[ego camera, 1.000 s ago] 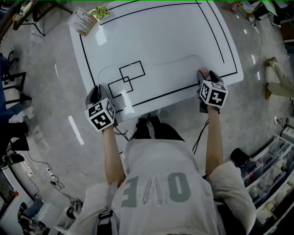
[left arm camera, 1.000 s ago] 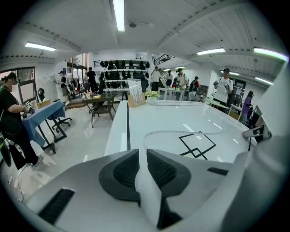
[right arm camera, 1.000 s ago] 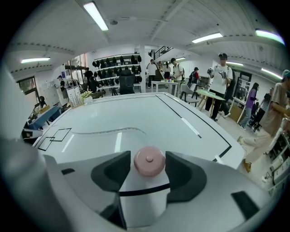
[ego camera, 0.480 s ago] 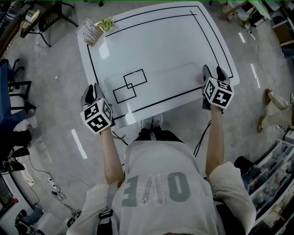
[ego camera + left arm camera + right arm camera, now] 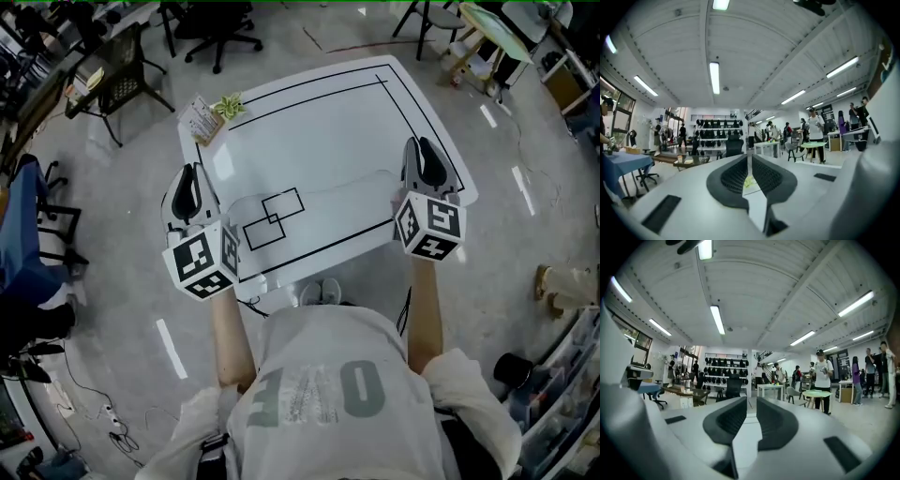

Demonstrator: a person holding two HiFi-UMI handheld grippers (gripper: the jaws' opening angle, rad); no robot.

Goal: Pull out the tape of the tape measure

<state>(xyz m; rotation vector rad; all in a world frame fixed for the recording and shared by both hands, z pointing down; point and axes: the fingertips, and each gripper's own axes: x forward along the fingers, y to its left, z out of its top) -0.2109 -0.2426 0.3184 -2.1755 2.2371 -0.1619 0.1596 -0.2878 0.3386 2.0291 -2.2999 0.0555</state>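
Claws first: my left claw (image 5: 188, 183) is closed, its dark ribbed pads meeting with only a hairline between them and nothing caught there. My right claw (image 5: 427, 155) has just been closing and now stands with a narrow slot between its pads, which are also empty. Both point level, one at each side of the white table (image 5: 319, 141). In the head view the left one crosses the table's left edge and the right one its right edge, close to the near corners.

My white shoes (image 5: 323, 292) stand on the floor just outside the near edge. Bare grey floor (image 5: 141, 309) runs down the table's left side and on round its right, leaving room for both arms.

On the table a clear sheet (image 5: 337, 202) with rounded corners covers the near part. Two overlapping black rectangles (image 5: 272, 220) lie at its left end. A black border line (image 5: 412, 103) runs just inside the table's edges. The middle of the table is bare white. At the far left corner lie a small printed card (image 5: 199, 120) and, touching it, a green folded thing (image 5: 228, 105).

The tape measure shows in none of my views, so I cannot say where it lies or how it looks.

Further off, a black mesh chair (image 5: 112, 80) stands to the far left and an office chair (image 5: 220, 23) beyond the far edge. A wooden stool (image 5: 464, 52) stands to the far right, well apart from the table. Across the room people (image 5: 824, 376) stand among small tables, in front of a wall rack of dark things (image 5: 725, 365).
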